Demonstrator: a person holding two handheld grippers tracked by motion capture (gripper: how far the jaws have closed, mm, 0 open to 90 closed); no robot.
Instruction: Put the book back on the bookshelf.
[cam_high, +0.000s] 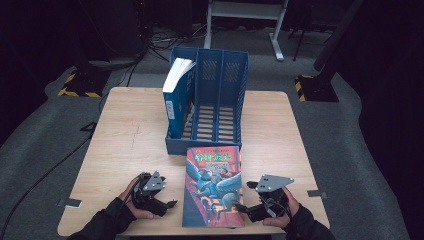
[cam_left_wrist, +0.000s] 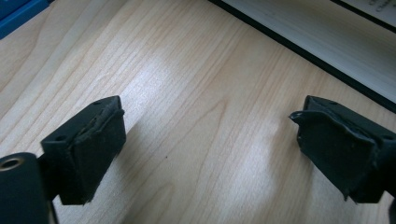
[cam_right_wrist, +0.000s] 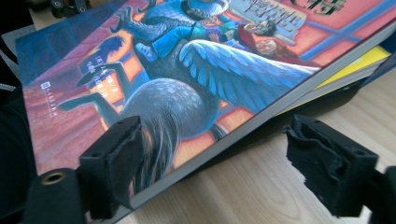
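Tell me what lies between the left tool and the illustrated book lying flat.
Only bare wooden table: the high view shows an empty strip between the left tool and the book.

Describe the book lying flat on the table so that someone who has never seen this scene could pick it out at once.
On the wooden table, look in front of the blue three-slot file rack, at the near edge between the left gripper and the right gripper. The flat book lies face up there, its colourful cover showing a winged creature, unlike the blue-spined book standing in the rack's left slot.
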